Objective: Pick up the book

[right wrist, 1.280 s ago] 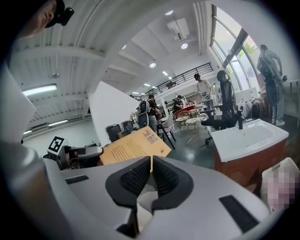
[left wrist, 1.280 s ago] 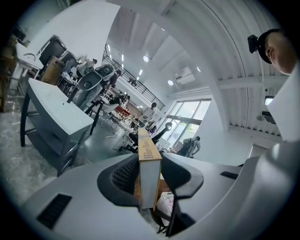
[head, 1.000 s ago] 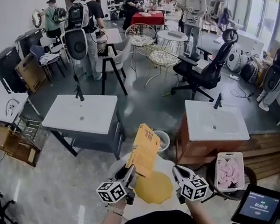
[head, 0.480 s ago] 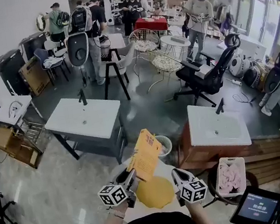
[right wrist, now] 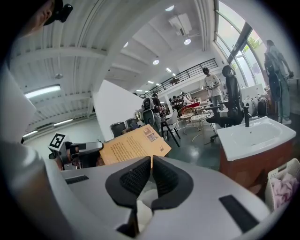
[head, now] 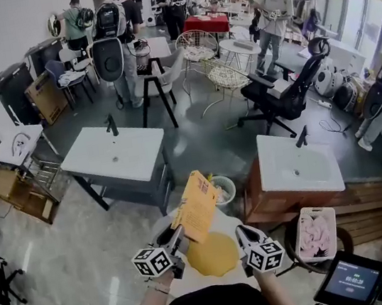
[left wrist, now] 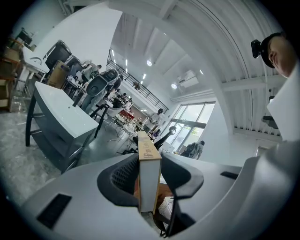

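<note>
book [head: 197,206] sits clamped in your left gripper [head: 175,241]; your right gripper [head: 241,233], just right of it, is clenched empty.

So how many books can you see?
1: a thin orange book, clamped by the fingers of the left gripper. More may be hidden in the cluttered room behind.

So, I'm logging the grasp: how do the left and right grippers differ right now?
The left gripper is clamped on the orange book; the right gripper holds nothing. The left gripper's jaws stand apart around the book's edge; the right gripper's are closed together. Both carry marker cubes.
</note>
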Demonstrator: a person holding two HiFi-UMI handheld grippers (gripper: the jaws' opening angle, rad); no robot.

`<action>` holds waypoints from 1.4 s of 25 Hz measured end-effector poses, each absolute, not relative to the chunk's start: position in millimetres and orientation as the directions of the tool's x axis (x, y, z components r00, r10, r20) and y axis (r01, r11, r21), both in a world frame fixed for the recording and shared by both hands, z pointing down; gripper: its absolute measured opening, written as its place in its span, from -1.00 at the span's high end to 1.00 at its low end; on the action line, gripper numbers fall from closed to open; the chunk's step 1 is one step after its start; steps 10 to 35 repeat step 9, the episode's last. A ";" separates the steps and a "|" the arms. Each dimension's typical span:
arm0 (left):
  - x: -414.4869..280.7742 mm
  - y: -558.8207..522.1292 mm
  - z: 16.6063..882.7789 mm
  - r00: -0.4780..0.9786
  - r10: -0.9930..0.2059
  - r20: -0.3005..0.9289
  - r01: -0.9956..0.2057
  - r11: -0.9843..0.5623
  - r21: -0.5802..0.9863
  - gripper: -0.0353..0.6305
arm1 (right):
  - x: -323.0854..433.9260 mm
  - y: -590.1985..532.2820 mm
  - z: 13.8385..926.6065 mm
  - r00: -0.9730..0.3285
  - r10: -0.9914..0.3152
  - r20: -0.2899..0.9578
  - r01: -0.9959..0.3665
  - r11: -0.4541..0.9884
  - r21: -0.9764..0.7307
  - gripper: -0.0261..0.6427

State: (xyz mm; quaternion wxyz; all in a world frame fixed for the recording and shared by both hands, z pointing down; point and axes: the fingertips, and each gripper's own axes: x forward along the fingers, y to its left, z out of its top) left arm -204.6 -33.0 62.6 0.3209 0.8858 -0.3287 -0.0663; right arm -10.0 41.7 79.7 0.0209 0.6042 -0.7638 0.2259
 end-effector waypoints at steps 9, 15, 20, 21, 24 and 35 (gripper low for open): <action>-202.8 -36.6 67.0 0.779 -0.618 0.108 -0.541 -0.574 0.616 0.43 | -8.1 37.8 83.4 -0.269 -0.912 0.309 -0.931 0.163 -0.327 0.83; -202.8 -36.6 67.0 0.779 -0.618 0.108 -0.541 -0.574 0.616 0.43 | -8.1 37.8 83.4 -0.269 -0.912 0.309 -0.931 0.163 -0.327 0.83; -202.8 -36.6 67.0 0.779 -0.618 0.108 -0.541 -0.574 0.616 0.43 | -8.1 37.8 83.4 -0.269 -0.912 0.309 -0.931 0.163 -0.327 0.83; -202.8 -36.6 67.0 0.779 -0.618 0.108 -0.541 -0.574 0.616 0.43 | -8.1 37.8 83.4 -0.269 -0.912 0.309 -0.931 0.163 -0.327 0.83; -202.8 -36.6 67.0 0.779 -0.618 0.108 -0.541 -0.574 0.616 0.43 | -8.1 37.8 83.4 -0.269 -0.912 0.309 -0.931 0.163 -0.327 0.83; -202.8 -36.6 67.0 0.779 -0.618 0.108 -0.541 -0.574 0.616 0.43 | -8.1 37.8 83.4 -0.269 -0.912 0.309 -0.931 0.163 -0.327 0.83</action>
